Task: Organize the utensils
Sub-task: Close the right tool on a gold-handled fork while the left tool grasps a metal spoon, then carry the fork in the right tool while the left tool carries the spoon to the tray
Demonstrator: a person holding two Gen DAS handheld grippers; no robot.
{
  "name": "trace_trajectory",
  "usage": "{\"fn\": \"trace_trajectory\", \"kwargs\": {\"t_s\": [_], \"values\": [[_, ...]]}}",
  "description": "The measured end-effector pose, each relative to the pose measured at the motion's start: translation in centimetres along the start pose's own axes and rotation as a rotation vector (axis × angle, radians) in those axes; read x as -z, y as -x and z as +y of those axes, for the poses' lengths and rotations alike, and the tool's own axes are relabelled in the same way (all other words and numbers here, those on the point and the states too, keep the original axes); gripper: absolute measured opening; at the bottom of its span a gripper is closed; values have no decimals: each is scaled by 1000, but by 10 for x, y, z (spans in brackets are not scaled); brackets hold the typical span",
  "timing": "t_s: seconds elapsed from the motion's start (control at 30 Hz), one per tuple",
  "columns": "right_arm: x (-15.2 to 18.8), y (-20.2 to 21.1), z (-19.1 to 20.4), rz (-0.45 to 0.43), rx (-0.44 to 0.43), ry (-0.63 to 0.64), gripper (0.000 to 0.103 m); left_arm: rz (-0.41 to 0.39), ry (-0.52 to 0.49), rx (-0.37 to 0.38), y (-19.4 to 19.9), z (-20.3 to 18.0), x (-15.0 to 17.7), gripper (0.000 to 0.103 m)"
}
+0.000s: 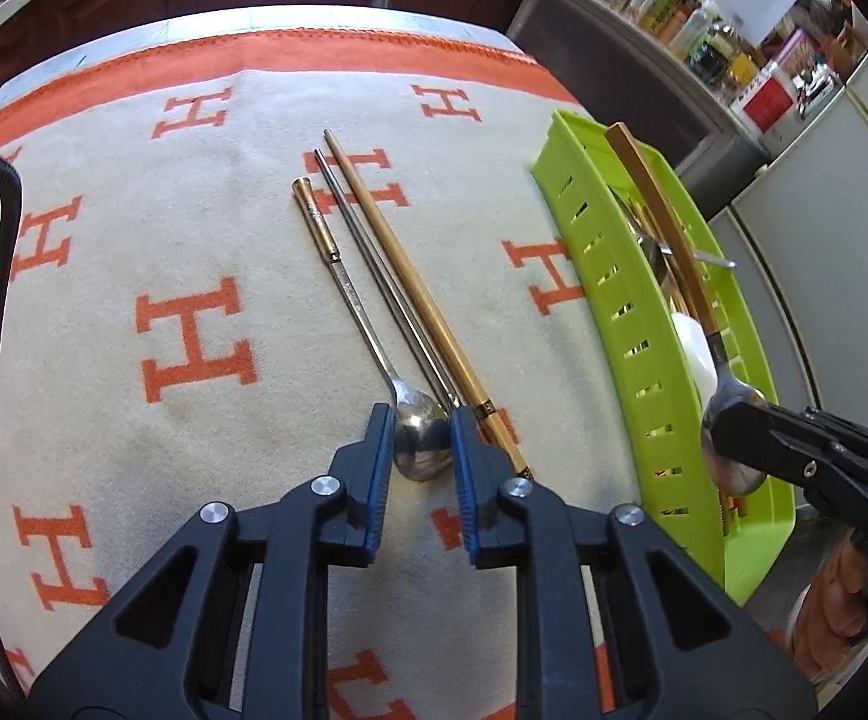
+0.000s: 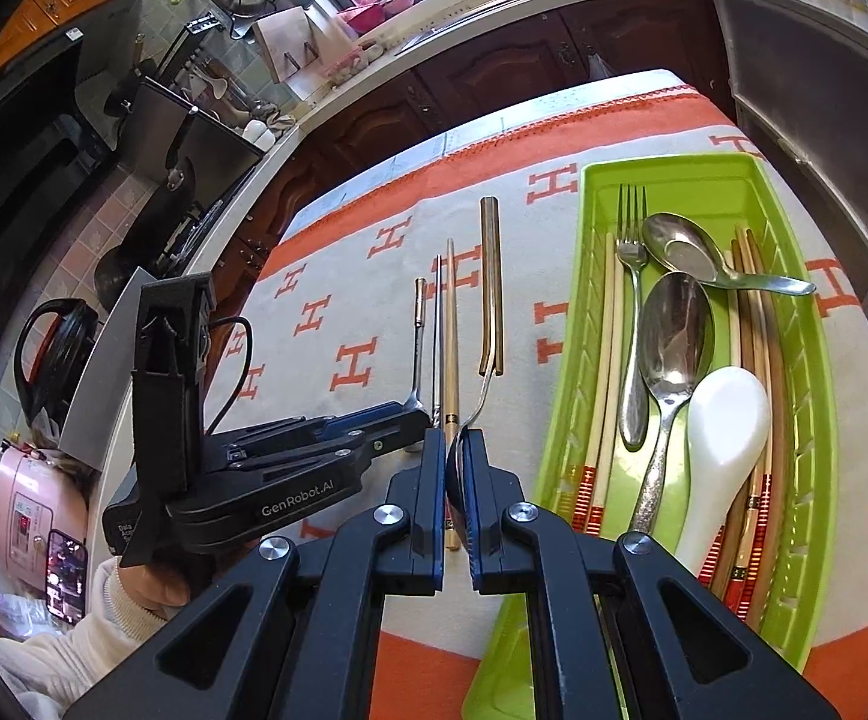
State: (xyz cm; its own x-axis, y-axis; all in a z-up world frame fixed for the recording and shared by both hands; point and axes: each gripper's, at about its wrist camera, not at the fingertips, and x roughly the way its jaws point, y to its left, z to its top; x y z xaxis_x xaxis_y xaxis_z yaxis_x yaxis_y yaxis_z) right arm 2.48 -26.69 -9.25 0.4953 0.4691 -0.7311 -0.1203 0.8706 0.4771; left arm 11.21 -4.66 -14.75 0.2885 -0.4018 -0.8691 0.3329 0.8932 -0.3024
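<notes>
We hold the left gripper (image 1: pixel 415 420) low over the cloth (image 1: pixel 194 240), its jaws narrow, one on each side of the bowl of a long-handled metal spoon (image 1: pixel 368 324) that lies flat there. The blue pads (image 1: pixel 381 438) stand just beside the bowl's edges, and we cannot tell whether they press on it. The spoon's handle runs straight ahead of the fingertips, ending in a brassy cap. Just to the right of the jaws lie a thin metal chopstick (image 1: pixel 386 294) and a bamboo chopstick (image 1: pixel 416 294), side by side and roughly parallel to the spoon's handle.

Our right gripper (image 2: pixel 457 450) is clamped on the bowl of another spoon (image 2: pixel 488 300), held on edge, its gold handle reaching forward above the cloth (image 2: pixel 374 312). To its right sits the green tray (image 2: pixel 806 360), lengthwise along the way the gripper points. Inside we see a fork (image 2: pixel 632 300), two metal spoons (image 2: pixel 671 360), a white ceramic spoon (image 2: pixel 722 438) and several chopsticks (image 2: pixel 605 360) along both long sides. The left gripper (image 2: pixel 416 417) shows to the left of our right jaws, near them, with a hand (image 2: pixel 152 588) in a pale sleeve behind it.
</notes>
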Motion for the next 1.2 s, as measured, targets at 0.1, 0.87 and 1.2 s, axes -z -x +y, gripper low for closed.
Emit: {"fn": "trace_trajectory", "kwargs": {"t_s": [0.1, 0.87, 1.2], "values": [[1, -1, -3, -2, 0, -8, 5, 17, 13, -7, 0, 0, -4, 15], [6, 3, -7, -26, -21, -28, 5, -6, -26, -88, -1, -23, -6, 6], [4, 3, -7, -26, -64, -21, 5, -36, 53, -76, 9, -12, -1, 2]]}}
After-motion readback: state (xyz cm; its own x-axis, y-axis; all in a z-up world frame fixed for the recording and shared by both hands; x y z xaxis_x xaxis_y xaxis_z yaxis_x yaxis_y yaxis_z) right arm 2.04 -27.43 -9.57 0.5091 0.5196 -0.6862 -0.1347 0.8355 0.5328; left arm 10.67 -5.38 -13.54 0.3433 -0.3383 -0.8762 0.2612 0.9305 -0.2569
